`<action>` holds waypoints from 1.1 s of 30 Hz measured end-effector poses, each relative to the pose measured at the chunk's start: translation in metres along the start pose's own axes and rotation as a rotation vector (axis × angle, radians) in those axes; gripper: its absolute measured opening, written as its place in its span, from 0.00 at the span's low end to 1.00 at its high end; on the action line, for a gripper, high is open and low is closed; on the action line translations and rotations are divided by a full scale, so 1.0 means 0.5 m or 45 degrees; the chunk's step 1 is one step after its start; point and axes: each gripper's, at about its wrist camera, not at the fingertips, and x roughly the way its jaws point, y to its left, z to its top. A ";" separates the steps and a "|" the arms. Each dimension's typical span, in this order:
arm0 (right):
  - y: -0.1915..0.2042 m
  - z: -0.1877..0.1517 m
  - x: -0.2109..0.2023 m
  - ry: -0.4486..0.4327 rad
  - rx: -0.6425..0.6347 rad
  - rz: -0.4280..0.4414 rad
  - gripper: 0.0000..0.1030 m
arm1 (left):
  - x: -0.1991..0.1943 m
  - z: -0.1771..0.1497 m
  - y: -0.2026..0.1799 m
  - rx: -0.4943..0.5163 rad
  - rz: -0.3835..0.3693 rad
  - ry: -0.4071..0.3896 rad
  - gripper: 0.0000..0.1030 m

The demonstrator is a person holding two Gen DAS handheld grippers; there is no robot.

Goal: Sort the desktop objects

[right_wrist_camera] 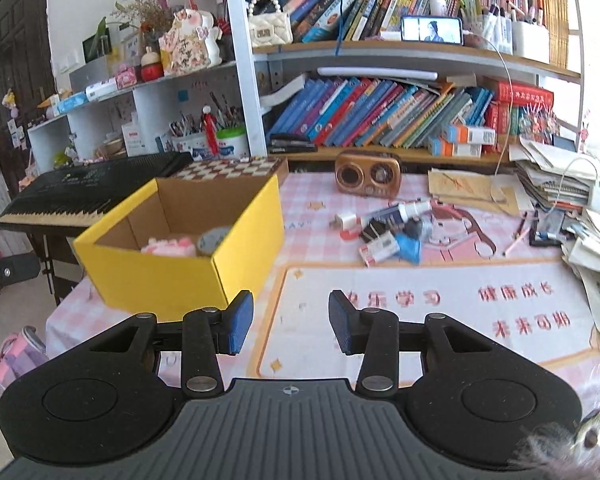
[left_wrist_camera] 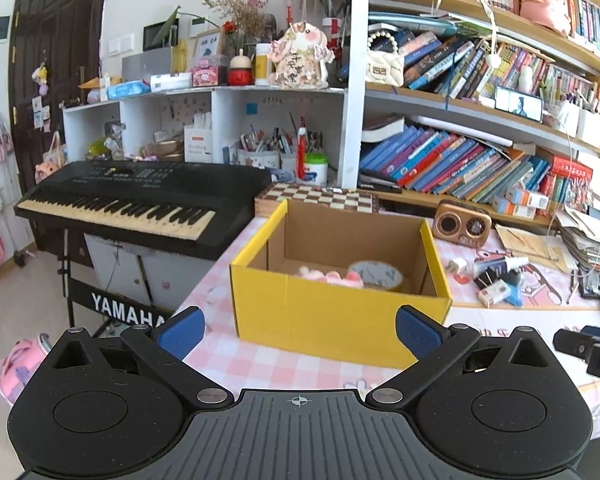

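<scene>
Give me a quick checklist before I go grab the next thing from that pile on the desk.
1. Left gripper open, nothing held: ok.
2. Right gripper open, nothing held: ok.
3. Yellow box open-topped with room left, only a pink toy and a tape roll inside: ok.
4. Pile in plain view right of the box: ok.
5. One item clearly separable from the pile: cannot tell, they overlap.
6. Mat between right gripper and pile bare: ok.

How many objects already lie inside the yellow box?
2: a pink plush toy at the front left of the yellow box, and a tape roll right beside it. The near wall may hide others.
</scene>
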 end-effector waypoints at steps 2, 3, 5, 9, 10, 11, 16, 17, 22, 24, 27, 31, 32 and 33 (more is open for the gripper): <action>0.002 -0.011 -0.006 0.012 0.000 -0.001 0.39 | -0.003 -0.009 -0.006 0.005 -0.007 0.017 1.00; 0.003 -0.017 -0.010 0.016 -0.001 -0.003 0.40 | -0.003 -0.012 -0.008 0.007 -0.012 0.022 1.00; 0.004 -0.027 -0.015 0.028 -0.002 -0.007 0.41 | -0.006 -0.022 -0.015 0.015 -0.026 0.035 1.00; 0.006 -0.048 -0.023 0.064 0.003 -0.023 0.44 | -0.007 -0.042 -0.032 0.043 -0.060 0.069 1.00; 0.007 -0.055 -0.024 0.076 0.003 -0.031 0.45 | -0.007 -0.048 -0.037 0.053 -0.069 0.083 1.00; 0.007 -0.061 -0.025 0.087 0.004 -0.037 0.45 | -0.007 -0.054 -0.040 0.061 -0.077 0.093 1.00; 0.004 -0.079 -0.030 0.123 0.012 -0.063 0.45 | -0.006 -0.075 -0.055 0.086 -0.115 0.143 1.00; 0.003 -0.082 -0.032 0.127 0.015 -0.068 0.45 | -0.005 -0.078 -0.057 0.089 -0.123 0.151 1.00; -0.004 -0.088 -0.037 0.143 0.028 -0.099 0.47 | -0.003 -0.083 -0.068 0.106 -0.156 0.170 1.00; -0.007 -0.088 -0.039 0.149 0.032 -0.114 0.48 | -0.002 -0.084 -0.072 0.109 -0.170 0.177 1.00; -0.011 -0.089 -0.039 0.158 0.029 -0.133 0.52 | -0.001 -0.088 -0.080 0.116 -0.192 0.191 1.00; -0.022 -0.098 -0.039 0.182 0.032 -0.159 0.54 | 0.007 -0.095 -0.096 0.126 -0.221 0.218 1.00; -0.026 -0.101 -0.039 0.189 0.037 -0.168 0.54 | 0.010 -0.098 -0.100 0.128 -0.231 0.226 1.00; -0.032 -0.102 -0.039 0.195 0.043 -0.178 0.55 | 0.012 -0.099 -0.105 0.132 -0.240 0.232 1.00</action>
